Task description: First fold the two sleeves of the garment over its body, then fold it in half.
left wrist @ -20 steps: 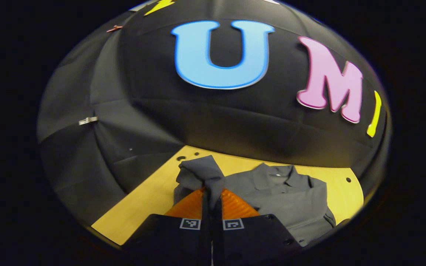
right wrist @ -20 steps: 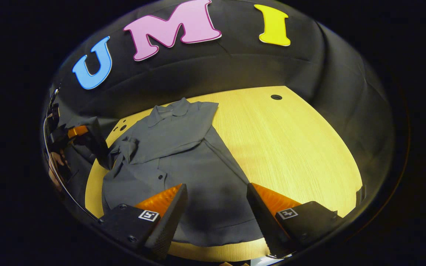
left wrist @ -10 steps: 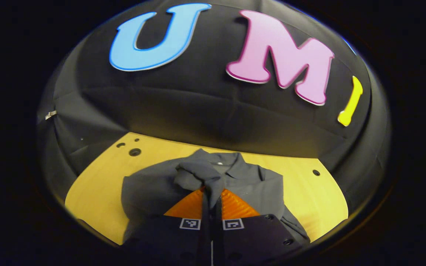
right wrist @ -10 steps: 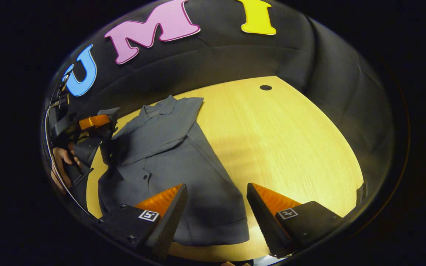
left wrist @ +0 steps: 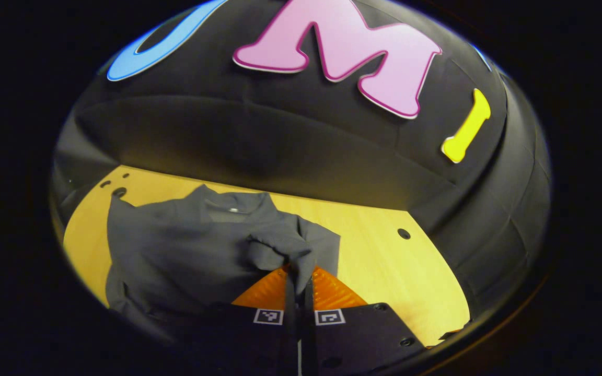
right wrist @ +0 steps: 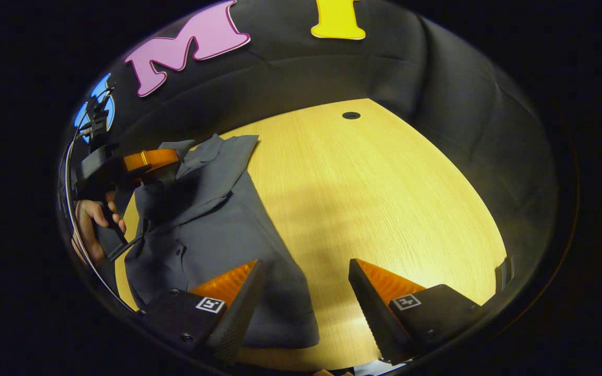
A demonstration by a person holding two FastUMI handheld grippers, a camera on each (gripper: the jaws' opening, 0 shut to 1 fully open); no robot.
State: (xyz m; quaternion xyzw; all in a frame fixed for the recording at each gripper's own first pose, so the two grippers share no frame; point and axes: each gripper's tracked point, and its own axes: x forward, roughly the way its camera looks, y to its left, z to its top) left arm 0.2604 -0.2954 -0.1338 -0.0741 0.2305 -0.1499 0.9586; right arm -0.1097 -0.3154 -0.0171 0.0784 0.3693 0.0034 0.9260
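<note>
The left gripper (left wrist: 298,274) is pressed together on a bunched sleeve (left wrist: 280,246), held raised over the body of the grey garment (right wrist: 212,230). The garment lies along the left edge of the wooden table (right wrist: 384,198). The right gripper (right wrist: 306,292) is spread wide, holding nothing, above the garment's hem near the table's front edge.

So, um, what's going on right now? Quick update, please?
Left gripper shut on sleeve, lifted over grey shirt. Right gripper open, empty, above shirt's hem. Shirt on wooden table. Nothing in the way.
</note>
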